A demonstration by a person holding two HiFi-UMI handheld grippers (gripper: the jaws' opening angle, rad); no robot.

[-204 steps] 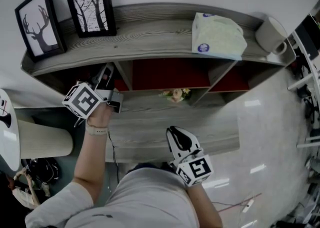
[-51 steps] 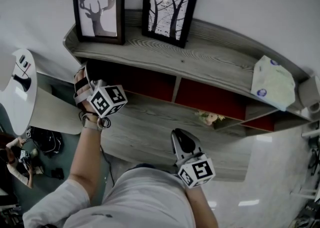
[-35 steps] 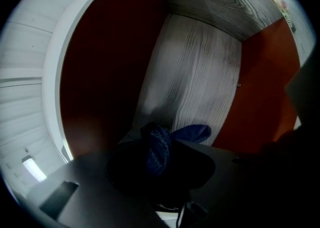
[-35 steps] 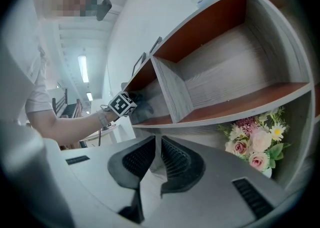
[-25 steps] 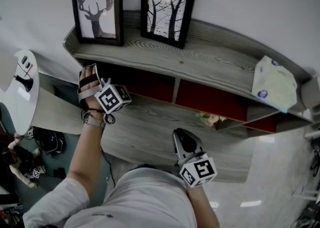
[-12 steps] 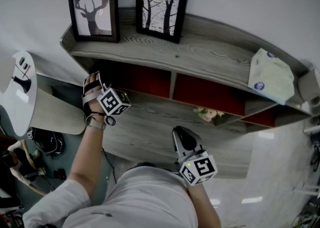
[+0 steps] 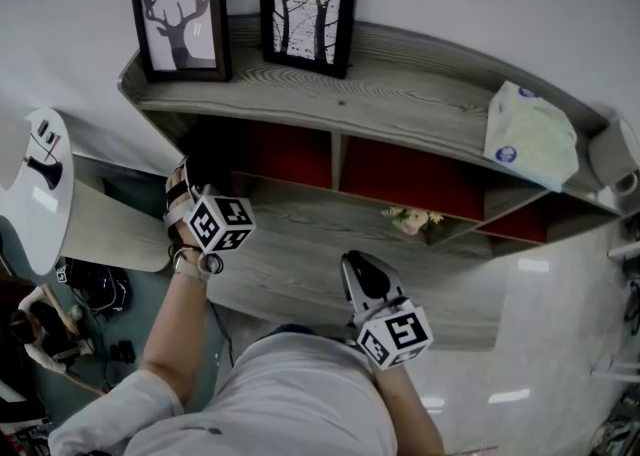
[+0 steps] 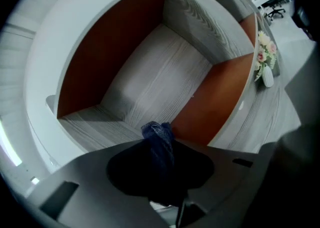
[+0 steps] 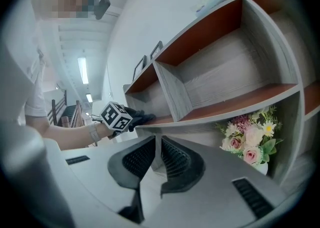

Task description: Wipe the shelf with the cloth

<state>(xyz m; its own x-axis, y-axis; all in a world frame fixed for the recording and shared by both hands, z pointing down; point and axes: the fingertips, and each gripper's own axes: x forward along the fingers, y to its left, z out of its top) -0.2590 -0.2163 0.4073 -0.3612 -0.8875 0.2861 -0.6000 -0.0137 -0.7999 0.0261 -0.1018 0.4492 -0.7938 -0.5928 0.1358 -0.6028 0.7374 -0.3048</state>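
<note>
Cloth (image 8: pixel 156 131) prob. pinched in left hand-held gripper (image 8: pixel 160 153).

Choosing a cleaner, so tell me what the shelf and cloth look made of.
Shelf: grey, matte boards with printed-looking wood grain, probably laminate or wood; back panels smooth red-brown. Cloth: dark blue fabric, an open mesh weave showing, bunched.

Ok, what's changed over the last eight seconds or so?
The left gripper, jaws shut on the dark blue cloth, has slid left along the lower shelf, from near the divider to the left compartment's outer end. The right gripper stays low by the person's body, jaws together, empty. The picture frames, tissue pack and flowers have not moved.
</note>
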